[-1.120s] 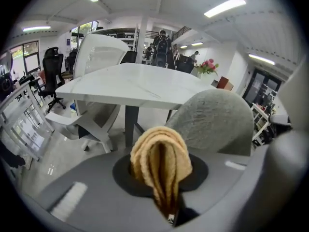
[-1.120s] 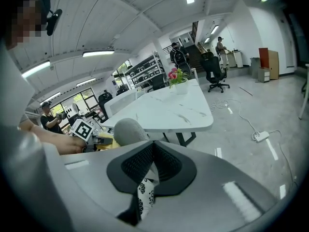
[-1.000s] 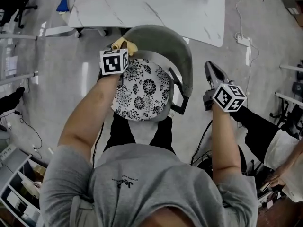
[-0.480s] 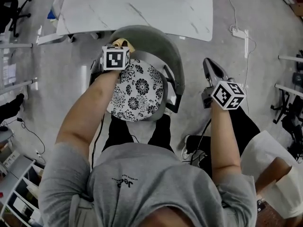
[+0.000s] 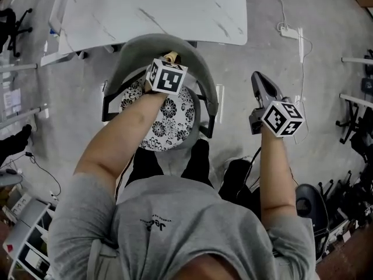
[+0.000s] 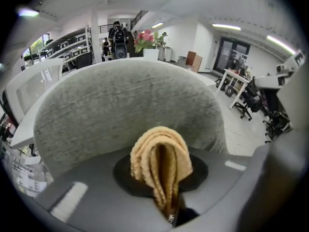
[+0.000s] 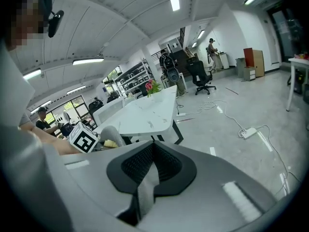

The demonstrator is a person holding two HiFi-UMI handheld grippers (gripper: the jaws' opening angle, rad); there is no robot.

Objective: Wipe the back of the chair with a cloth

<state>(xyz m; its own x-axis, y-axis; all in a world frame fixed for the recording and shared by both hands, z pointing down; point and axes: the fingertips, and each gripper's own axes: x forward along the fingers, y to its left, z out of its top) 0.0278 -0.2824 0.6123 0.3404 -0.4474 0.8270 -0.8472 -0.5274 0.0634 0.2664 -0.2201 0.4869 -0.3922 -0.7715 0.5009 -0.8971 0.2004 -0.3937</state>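
A chair with a grey curved backrest (image 5: 201, 69) and a black-and-white floral seat cushion (image 5: 169, 121) stands right in front of me. My left gripper (image 5: 170, 59) is shut on a folded yellow cloth (image 5: 171, 57) and holds it at the middle of the backrest's inner face, near the top rim. In the left gripper view the cloth (image 6: 161, 161) sticks out of the left gripper (image 6: 165, 182), and the grey backrest (image 6: 120, 105) fills the picture just behind it. My right gripper (image 5: 259, 80) hangs over the floor to the right of the chair, shut (image 7: 147, 178) and holding nothing.
A white marble-patterned table (image 5: 157, 10) stands just beyond the chair. A power strip with its cable (image 5: 289, 32) lies on the floor at the far right. Black chair bases (image 5: 344, 203) crowd the lower right, and a shelf unit (image 5: 23, 238) is at the lower left.
My left gripper has carried the cloth rightward along the backrest, from its left end to the middle. The right gripper has stayed where it was.
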